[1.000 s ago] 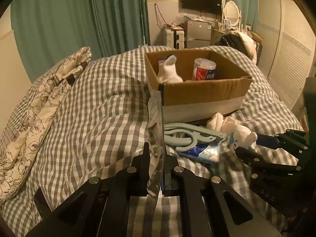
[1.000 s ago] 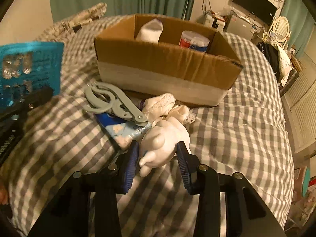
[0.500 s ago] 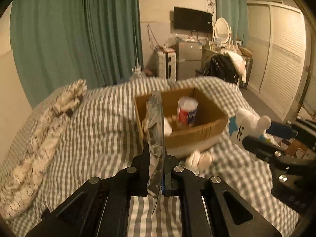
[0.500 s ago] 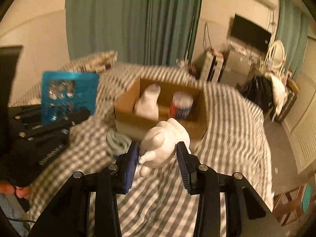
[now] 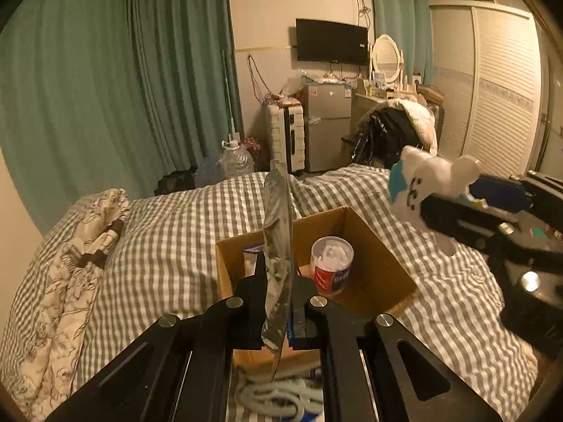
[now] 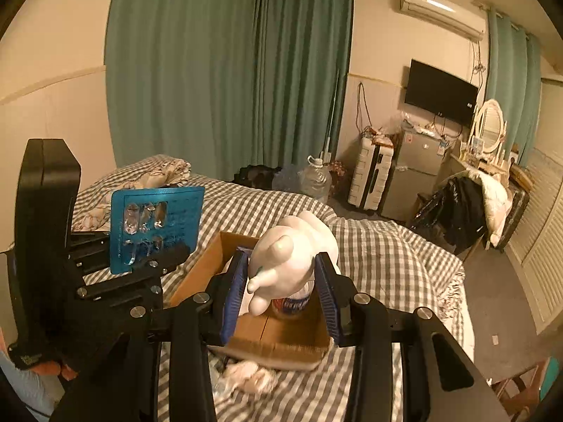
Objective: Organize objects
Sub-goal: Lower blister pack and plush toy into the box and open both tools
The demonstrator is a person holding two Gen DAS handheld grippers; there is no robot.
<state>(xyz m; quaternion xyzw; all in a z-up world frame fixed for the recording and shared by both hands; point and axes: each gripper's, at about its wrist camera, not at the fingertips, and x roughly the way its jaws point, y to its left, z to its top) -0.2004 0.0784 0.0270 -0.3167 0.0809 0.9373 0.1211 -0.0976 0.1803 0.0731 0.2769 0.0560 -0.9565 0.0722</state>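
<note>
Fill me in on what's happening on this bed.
A person is tidying loose things into a cardboard box on the checked bedspread, with a gripper in each hand. The left gripper is shut on a blue blister pack of pills, the right gripper on a white plush toy. Both are held in the air above the box. A red-labelled tub already stands inside; a grey hanger lies on the bed.
</note>
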